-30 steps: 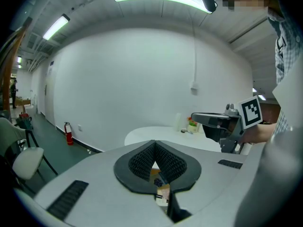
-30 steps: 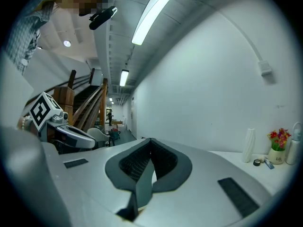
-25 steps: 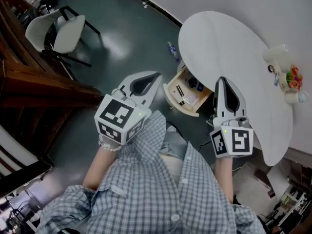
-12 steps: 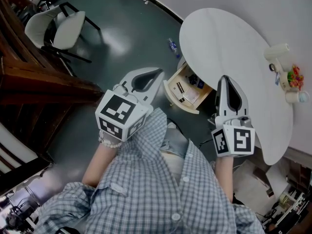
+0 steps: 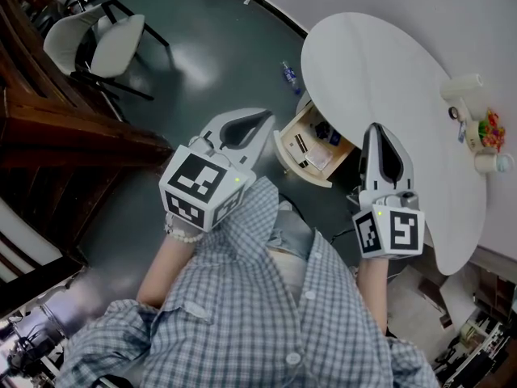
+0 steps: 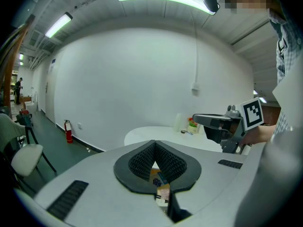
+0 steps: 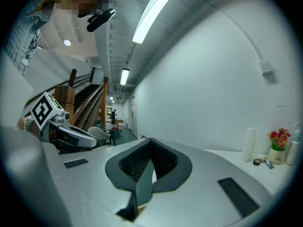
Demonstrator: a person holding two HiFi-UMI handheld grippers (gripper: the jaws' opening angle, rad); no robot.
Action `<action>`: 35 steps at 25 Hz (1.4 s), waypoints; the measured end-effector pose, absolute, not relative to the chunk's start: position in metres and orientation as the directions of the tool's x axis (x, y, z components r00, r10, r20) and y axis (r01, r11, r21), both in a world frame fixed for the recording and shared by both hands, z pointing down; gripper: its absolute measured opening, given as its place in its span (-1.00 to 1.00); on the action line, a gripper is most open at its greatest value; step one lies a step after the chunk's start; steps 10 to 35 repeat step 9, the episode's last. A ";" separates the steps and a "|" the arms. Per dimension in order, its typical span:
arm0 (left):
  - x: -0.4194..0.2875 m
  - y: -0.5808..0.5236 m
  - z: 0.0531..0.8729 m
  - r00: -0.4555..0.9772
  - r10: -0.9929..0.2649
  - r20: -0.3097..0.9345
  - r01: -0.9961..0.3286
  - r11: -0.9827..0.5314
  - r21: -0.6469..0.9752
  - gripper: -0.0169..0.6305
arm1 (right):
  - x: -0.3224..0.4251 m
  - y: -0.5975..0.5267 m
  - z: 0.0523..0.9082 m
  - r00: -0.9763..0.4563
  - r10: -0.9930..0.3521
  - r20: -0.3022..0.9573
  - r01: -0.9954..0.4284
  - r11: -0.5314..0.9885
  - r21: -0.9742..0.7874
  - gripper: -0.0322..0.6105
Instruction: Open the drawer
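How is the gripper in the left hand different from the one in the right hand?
In the head view the left hand-held gripper slants toward the open drawer, its tip over the floor. The right hand-held gripper points straight up the picture, its tip over the white table. The left cube and right cube bear different black patterns. Both grippers are pale, shut and hold nothing.

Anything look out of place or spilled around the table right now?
What looks like a small bottle lies loose on the floor beside the white table. The drawer under the table stands pulled out, its contents showing; nothing looks spilled or damaged.
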State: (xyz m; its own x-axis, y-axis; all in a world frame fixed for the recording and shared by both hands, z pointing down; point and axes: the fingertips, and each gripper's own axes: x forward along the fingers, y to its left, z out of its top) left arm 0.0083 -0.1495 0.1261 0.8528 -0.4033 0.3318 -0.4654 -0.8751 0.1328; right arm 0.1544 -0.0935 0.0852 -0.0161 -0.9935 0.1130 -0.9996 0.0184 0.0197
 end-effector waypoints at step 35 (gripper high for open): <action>0.005 -0.147 0.130 0.850 -0.406 0.336 -0.469 -0.873 0.131 -0.93 | 0.150 -0.093 0.089 -0.029 -0.992 0.119 -0.999 0.031 0.018 -0.88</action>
